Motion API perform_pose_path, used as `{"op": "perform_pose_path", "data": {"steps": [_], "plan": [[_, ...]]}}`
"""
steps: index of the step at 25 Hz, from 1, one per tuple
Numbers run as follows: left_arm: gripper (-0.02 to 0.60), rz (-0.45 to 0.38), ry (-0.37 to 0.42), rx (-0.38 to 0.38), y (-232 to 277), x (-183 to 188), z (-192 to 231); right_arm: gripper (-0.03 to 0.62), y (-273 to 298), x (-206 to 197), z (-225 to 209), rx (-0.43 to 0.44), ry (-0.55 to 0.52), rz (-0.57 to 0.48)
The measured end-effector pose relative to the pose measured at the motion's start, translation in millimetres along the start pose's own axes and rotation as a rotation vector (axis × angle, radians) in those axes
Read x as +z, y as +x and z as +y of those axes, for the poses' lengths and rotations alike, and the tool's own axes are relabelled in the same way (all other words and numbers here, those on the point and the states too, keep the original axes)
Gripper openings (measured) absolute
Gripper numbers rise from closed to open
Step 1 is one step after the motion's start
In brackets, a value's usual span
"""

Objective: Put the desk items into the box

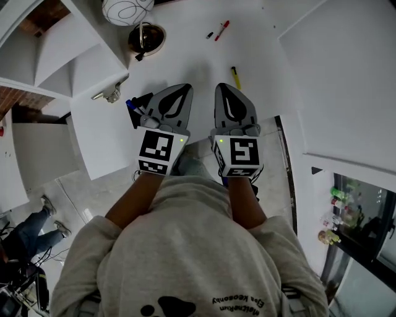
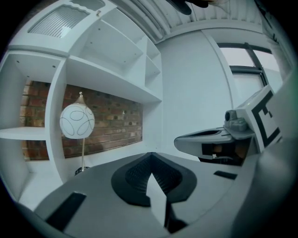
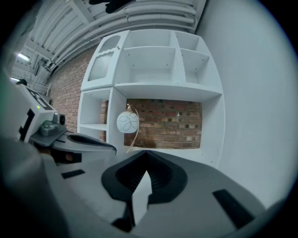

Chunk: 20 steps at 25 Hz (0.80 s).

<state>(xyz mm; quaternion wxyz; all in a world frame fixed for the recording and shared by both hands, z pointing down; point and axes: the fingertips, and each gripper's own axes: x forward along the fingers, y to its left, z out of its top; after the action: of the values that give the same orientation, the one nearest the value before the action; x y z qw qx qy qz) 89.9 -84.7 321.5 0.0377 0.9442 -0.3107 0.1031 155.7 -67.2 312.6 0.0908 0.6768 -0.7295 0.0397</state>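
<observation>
Head view: a white desk (image 1: 185, 56) is being looked down on, and a white shelf unit (image 1: 68, 56) is being shown along its left side. A person in a grey sweatshirt (image 1: 185, 247) is being seen from above at the bottom of the picture.

The left gripper (image 1: 179, 93) and the right gripper (image 1: 228, 96) are being held side by side over the near part of the desk, close together and apart from the items. In both gripper views each pair of jaws is being shown pressed together tip to tip, with nothing between them.

A lamp (image 1: 127, 9) with a white globe is being shown at the far left of the desk, beside the shelf unit.

The desk items are being shown lying on the desk. A yellow pen (image 1: 236, 77) is lying just beyond the right gripper's tip. A red marker (image 1: 222, 30) is lying farther off. A blue pen (image 1: 131, 106) is lying just beside the left gripper.
</observation>
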Motion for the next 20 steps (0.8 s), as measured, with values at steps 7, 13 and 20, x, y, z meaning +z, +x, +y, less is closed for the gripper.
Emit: {"op": "perform_pose_path", "data": {"steps": [7, 13, 20], "plan": [[0.005, -0.001, 0.008, -0.081, 30.4, 4.3, -25.6, 0.017, -9.8, -4.9, -40.2, -0.08, 0.002, 0.013], [0.003, 0.009, 0.03, -0.127, 54.5, 3.8, -42.4, 0.017, -12.0, -11.8, -68.2, -0.12, -0.034, 0.035], [0.004, 0.023, 0.038, -0.16, 75.4, -4.0, -53.3, 0.017, -9.0, -23.1, -86.1, -0.126, -0.038, 0.049]]}}
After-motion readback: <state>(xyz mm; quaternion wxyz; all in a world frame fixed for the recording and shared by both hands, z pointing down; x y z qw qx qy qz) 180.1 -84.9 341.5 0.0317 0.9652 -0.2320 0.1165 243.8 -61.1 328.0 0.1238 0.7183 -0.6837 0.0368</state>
